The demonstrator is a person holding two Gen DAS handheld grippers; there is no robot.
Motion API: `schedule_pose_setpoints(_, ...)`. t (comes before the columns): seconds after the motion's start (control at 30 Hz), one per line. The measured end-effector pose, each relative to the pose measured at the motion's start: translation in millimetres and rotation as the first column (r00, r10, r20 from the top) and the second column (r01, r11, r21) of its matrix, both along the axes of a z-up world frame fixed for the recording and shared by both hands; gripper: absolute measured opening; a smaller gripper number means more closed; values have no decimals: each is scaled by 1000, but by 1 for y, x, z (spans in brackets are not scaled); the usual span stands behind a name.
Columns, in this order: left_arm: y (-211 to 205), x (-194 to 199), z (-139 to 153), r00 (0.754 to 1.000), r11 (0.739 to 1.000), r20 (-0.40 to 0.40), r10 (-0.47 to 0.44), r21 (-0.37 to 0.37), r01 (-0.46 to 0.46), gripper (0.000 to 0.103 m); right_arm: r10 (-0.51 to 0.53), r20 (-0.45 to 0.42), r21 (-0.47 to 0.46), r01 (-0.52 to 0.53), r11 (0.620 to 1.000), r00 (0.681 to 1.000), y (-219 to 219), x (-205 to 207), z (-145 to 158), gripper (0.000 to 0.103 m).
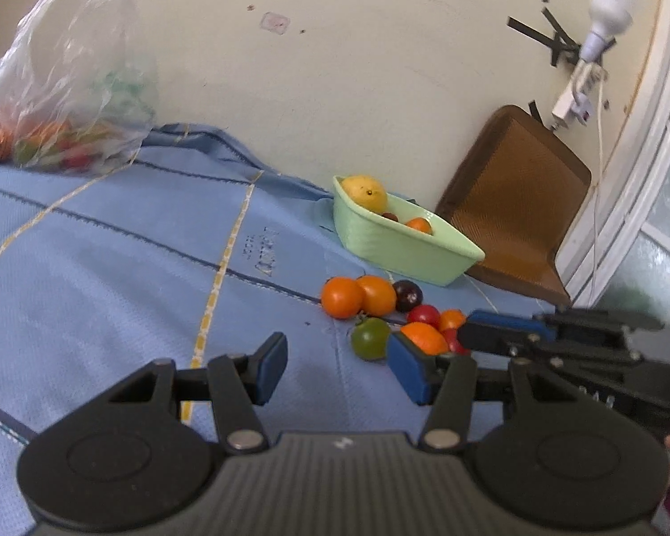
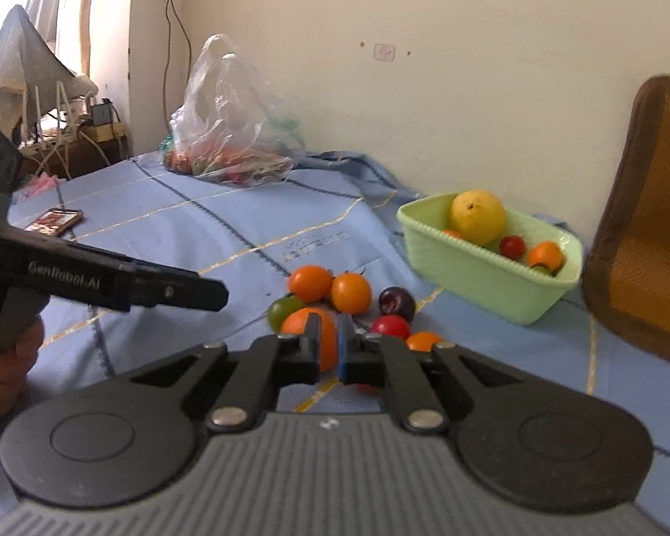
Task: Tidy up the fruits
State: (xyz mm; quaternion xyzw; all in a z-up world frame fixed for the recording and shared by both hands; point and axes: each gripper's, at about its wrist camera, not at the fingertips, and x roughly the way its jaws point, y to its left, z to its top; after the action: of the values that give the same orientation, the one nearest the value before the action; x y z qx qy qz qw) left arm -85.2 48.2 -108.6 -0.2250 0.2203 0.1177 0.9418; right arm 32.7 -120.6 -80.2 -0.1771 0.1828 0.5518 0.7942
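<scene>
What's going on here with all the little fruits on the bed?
A person holds a gripper in each hand and is sorting fruit from a loose pile on the blue cloth into a green basket, which already holds a yellow fruit and a few small ones. The right gripper is shut, right at the pile. The left gripper is open, holding nothing.

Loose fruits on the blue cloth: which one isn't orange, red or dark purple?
The green tomato at the left end of the pile, beside the big orange fruit. It is the only green loose fruit; the others are orange, red or dark purple.
</scene>
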Motion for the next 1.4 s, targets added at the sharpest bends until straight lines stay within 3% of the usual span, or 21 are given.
schedule_pose_setpoints(0.03,-2,0,1,1000,1000,2,-1,14,1,50,-1,-5,6,1,1000,1000,2,1,1,33)
schedule_pose_setpoints(0.1,-6,-1,1,1000,999,7,-4,38,3,51,-15,0,11,15,1000,1000,9,4,1,42)
schedule_pose_setpoints(0.27,-7,-2,1,1000,999,10,1,41,-2,51,2,-15,-19,-3,1000,1000,23,7,-5,41)
schedule_pose_setpoints(0.37,-5,-3,1,1000,1000,16,5,31,-5,51,15,-30,-24,-16,1000,999,22,1,-3,23)
schedule_pose_setpoints(0.47,-4,-3,1,1000,1000,18,5,30,-6,51,20,-24,-27,-20,999,1000,17,-5,-2,21)
schedule_pose_setpoints(0.57,-5,-4,1,1000,999,23,11,32,-11,52,24,-22,-28,-25,999,999,15,-8,-1,23)
schedule_pose_setpoints(0.63,-5,-5,1,999,999,28,21,32,-21,52,42,-27,-38,-43,998,999,15,-12,-3,33)
schedule_pose_setpoints(0.8,-4,-8,1,999,999,39,30,18,-31,52,102,20,-71,-100,992,995,13,-30,-6,36)
schedule_pose_setpoints(0.97,-4,-8,2,999,1000,44,15,13,-16,52,86,-27,-56,-88,995,996,4,-21,-2,37)
schedule_pose_setpoints(1.0,-4,-8,2,999,1000,42,10,12,-11,52,76,-29,-52,-77,996,997,2,-19,-2,43)
schedule_pose_setpoints(1.4,15,48,3,996,992,-50,-78,-103,73,50,66,-92,-72,-73,995,994,19,-17,-21,49)
